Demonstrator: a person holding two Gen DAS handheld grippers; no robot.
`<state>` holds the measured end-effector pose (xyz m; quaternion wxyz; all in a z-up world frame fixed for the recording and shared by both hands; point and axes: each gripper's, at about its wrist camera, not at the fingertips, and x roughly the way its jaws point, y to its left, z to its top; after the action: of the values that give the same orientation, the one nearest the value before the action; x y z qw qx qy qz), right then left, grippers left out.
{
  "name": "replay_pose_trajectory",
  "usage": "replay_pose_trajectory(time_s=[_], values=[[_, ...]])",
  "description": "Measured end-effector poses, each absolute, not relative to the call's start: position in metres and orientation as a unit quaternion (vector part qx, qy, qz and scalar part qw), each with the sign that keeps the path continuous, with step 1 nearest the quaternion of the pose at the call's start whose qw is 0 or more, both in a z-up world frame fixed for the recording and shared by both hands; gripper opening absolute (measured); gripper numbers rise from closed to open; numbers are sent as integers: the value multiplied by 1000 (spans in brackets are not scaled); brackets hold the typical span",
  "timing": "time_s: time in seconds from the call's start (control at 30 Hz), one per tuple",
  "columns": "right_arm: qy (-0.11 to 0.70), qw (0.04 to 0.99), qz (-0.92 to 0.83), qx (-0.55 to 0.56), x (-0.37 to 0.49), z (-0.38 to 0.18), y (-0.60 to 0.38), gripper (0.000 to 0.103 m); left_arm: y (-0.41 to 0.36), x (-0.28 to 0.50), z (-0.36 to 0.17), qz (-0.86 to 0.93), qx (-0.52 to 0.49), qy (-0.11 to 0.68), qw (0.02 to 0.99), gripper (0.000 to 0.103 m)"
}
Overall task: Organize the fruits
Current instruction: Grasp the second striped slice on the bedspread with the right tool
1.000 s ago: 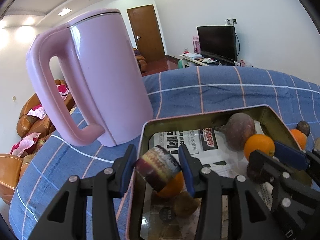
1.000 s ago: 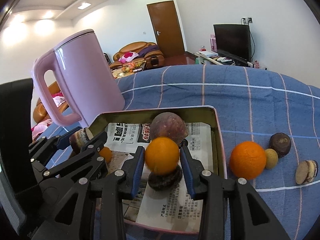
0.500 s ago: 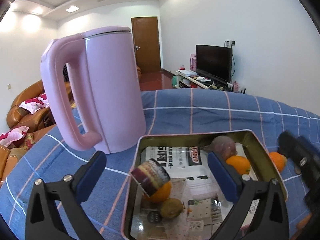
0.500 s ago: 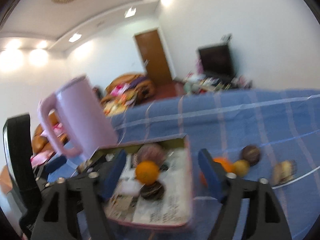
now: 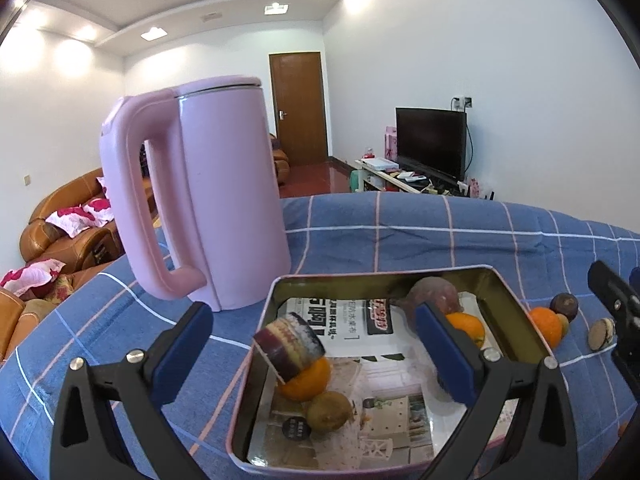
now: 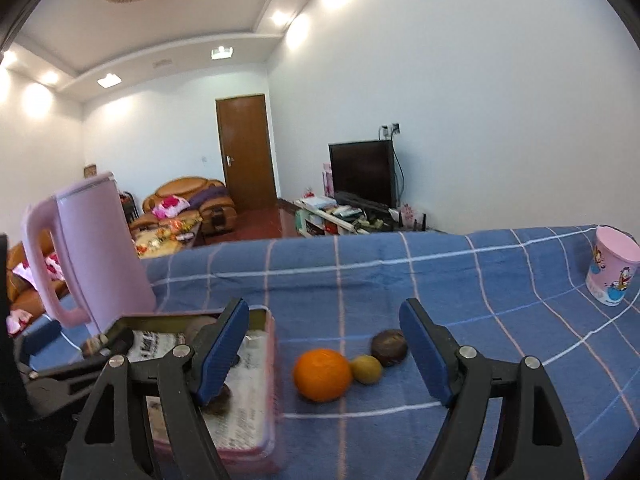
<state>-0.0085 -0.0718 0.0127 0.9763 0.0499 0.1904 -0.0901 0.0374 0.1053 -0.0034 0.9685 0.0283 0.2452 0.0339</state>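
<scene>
A metal tin [image 5: 516, 312] lined with newspaper sits on the blue checked cloth. In it lie a striped purple fruit piece [image 5: 289, 345] leaning on an orange [image 5: 308, 380], a kiwi [image 5: 329, 410], a large purple fruit [image 5: 434, 300] and another orange [image 5: 466, 326]. My left gripper [image 5: 316, 354] is open above the tin. My right gripper [image 6: 324, 354] is open over the cloth, right of the tin [image 6: 270, 364]. Between its fingers lie an orange [image 6: 322, 375], a kiwi [image 6: 366, 369] and a dark fruit [image 6: 389, 347]. A cut fruit piece [image 5: 601, 333] lies further right.
A tall pink kettle [image 5: 208, 216] stands on the cloth behind the tin's left corner. A pink printed cup [image 6: 610, 270] stands at the far right of the cloth. Sofas, a door and a television are in the room beyond.
Both grippers opened and let go of their fruit in the tin: the left the striped piece, the right an orange. The right gripper then swung right, over the loose fruit.
</scene>
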Motion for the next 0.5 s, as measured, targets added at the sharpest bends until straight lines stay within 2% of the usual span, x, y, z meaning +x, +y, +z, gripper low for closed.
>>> replay_pose_trajectory(time_s=[0.5], values=[[213,965,-137,62,-44,9,-150,79,84,16,-3,26,23,241,970,103]])
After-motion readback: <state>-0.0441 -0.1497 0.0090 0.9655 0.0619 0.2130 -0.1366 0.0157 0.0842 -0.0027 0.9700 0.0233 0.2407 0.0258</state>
